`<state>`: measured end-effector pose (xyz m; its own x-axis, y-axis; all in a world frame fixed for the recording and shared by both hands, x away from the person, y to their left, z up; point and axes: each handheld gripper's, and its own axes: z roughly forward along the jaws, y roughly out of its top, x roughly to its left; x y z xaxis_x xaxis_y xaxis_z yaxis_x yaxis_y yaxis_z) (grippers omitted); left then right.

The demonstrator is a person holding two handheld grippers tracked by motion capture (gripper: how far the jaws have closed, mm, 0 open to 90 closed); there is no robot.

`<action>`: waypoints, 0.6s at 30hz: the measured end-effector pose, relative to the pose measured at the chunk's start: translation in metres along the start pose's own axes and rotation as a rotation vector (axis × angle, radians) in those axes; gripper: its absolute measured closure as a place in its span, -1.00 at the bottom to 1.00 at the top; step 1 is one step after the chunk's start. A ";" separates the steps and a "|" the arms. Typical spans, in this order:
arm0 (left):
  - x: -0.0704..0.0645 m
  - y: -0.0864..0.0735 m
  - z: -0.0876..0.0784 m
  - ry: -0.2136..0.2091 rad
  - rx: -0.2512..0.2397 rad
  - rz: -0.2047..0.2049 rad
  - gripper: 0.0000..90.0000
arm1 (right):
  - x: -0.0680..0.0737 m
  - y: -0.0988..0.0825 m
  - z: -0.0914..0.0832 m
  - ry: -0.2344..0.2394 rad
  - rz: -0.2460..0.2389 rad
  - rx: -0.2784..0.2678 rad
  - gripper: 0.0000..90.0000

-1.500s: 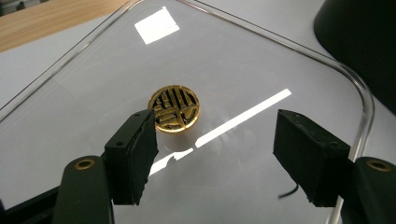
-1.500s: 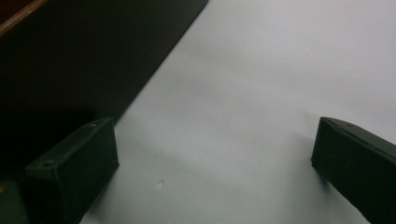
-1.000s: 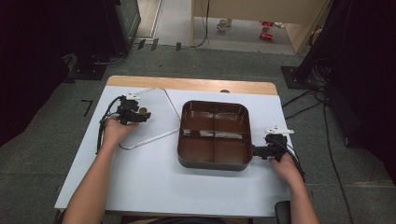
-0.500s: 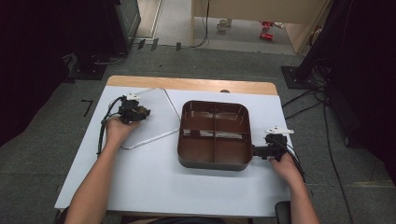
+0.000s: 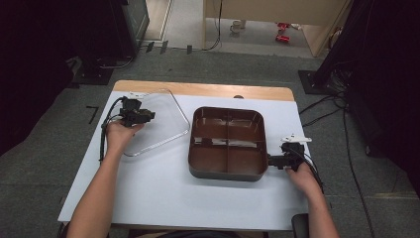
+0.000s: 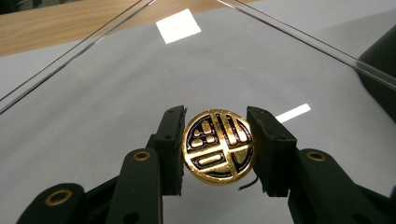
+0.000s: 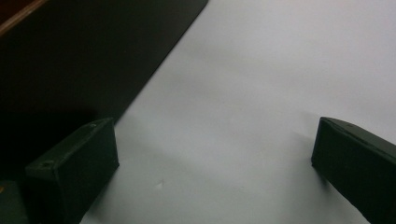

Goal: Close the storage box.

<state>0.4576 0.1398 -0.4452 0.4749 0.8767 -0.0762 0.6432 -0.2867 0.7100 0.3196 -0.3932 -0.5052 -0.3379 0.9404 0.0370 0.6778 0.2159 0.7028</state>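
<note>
Left gripper view has the left gripper (image 6: 217, 148) clamped on the lid's gold knob (image 6: 218, 145), so the clear lid (image 5: 157, 119) is grabbed, left of the brown tray (image 5: 227, 171). Covering the tray is probably what's left. Right gripper (image 7: 212, 163) gapes wide by the tray's right side.

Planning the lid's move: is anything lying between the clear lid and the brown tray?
Nothing visible: bare white table separates the clear lid, held at its gold knob by the left gripper, from the brown tray.
</note>
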 end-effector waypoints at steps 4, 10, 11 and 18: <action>0.001 0.004 -0.016 -0.006 -0.009 -0.017 0.33 | 0.000 0.000 0.000 0.000 0.000 0.000 -1.00; -0.003 0.013 -0.043 -0.025 -0.041 -0.034 0.33 | 0.000 0.000 0.000 0.000 0.000 0.000 -1.00; -0.005 0.015 -0.047 -0.031 -0.046 -0.036 0.33 | 0.000 0.000 0.000 0.000 0.000 0.000 -1.00; -0.028 0.029 -0.065 -0.078 -0.068 -0.005 0.33 | 0.000 0.000 0.000 0.000 0.000 0.000 -1.00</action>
<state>0.4240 0.1316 -0.3769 0.5187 0.8447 -0.1321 0.6046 -0.2532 0.7552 0.3195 -0.3933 -0.5052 -0.3381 0.9404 0.0369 0.6777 0.2161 0.7029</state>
